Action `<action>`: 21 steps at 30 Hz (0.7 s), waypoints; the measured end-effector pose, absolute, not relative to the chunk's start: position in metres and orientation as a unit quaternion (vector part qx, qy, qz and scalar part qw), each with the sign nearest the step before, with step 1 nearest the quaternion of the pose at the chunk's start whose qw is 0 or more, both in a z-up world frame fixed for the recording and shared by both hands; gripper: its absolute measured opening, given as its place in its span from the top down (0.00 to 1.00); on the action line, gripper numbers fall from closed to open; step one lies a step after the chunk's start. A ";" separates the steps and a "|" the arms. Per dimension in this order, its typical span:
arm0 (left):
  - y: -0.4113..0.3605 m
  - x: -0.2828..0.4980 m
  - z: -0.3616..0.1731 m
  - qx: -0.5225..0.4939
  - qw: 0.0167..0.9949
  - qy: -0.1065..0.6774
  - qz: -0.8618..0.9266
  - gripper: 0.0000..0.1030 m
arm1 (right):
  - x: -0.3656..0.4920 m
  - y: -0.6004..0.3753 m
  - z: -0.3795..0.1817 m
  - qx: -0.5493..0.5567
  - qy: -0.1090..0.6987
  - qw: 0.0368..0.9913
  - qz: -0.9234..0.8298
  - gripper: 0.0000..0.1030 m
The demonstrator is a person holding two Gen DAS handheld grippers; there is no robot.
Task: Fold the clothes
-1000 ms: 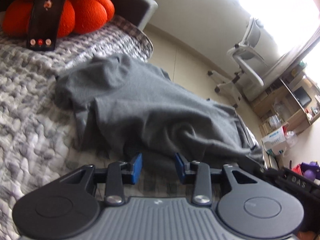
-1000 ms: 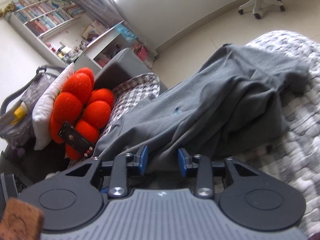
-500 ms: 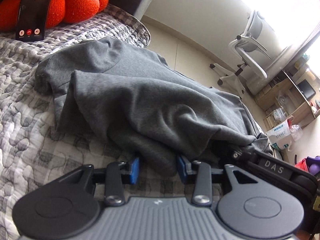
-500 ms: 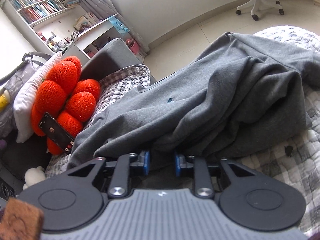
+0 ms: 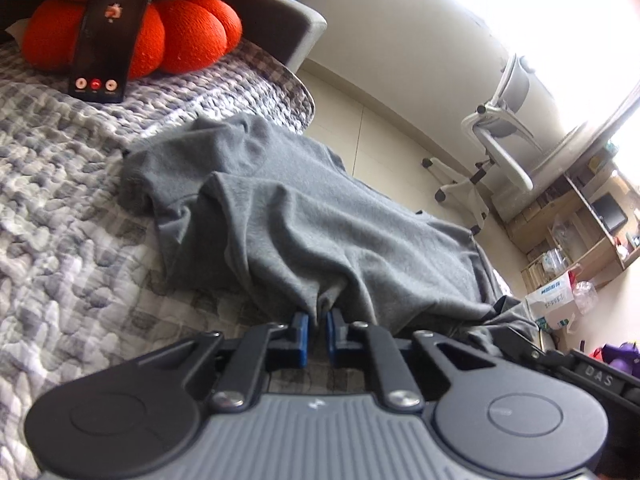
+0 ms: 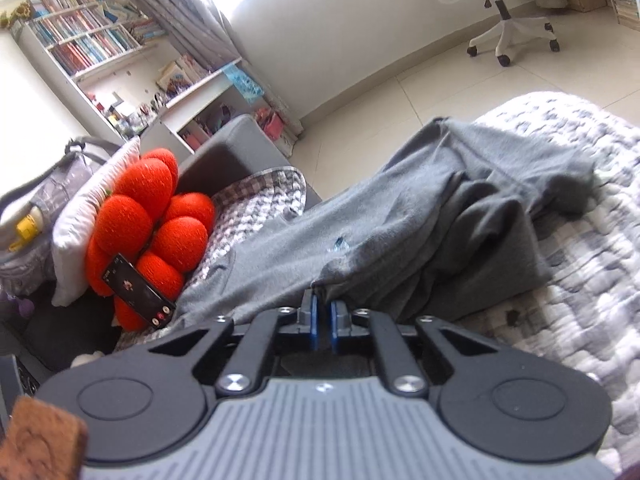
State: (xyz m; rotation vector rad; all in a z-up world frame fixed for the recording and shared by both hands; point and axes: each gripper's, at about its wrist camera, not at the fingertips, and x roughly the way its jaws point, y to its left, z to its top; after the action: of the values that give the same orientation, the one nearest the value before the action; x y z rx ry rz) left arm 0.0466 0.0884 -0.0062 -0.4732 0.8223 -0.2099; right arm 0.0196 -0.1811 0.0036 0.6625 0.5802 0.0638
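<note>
A quilted bedspread (image 5: 72,216) carries the grey garment (image 5: 320,232), which lies rumpled across it, its far end trailing over the bed's edge. The left gripper (image 5: 316,320) is pinched nearly closed on a bunch of the near hem; the right gripper (image 6: 322,308) likewise nips the cloth, though how deep the bite goes is hard to see. A shallow hold could slip under tension, and the overhanging part might drag the garment floorward.

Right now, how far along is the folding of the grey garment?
Early. Done: left gripper and right gripper are each shut on the grey garment's near edge. In hand: the lift. Left: the folds; it lies rumpled on the quilt.
</note>
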 end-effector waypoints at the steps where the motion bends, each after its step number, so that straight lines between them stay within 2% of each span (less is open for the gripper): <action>1: 0.091 0.044 -0.003 -0.230 0.885 0.391 -0.100 0.92 | 0.015 -0.183 0.008 0.322 0.275 0.906 0.030 0.92; 16: 0.130 0.007 0.034 -0.257 0.891 0.361 -0.099 0.92 | -0.043 -0.223 0.041 0.339 0.225 0.914 -0.010 0.92; 21: 0.145 0.000 0.046 -0.257 0.877 0.383 -0.132 0.92 | -0.058 -0.235 0.049 0.328 0.225 0.917 -0.006 0.92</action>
State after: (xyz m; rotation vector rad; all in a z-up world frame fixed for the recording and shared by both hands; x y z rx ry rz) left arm -0.0004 0.1452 0.0455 -0.5352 0.7994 -0.2757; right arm -0.0585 -0.2348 0.0492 0.6757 0.4638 -0.0127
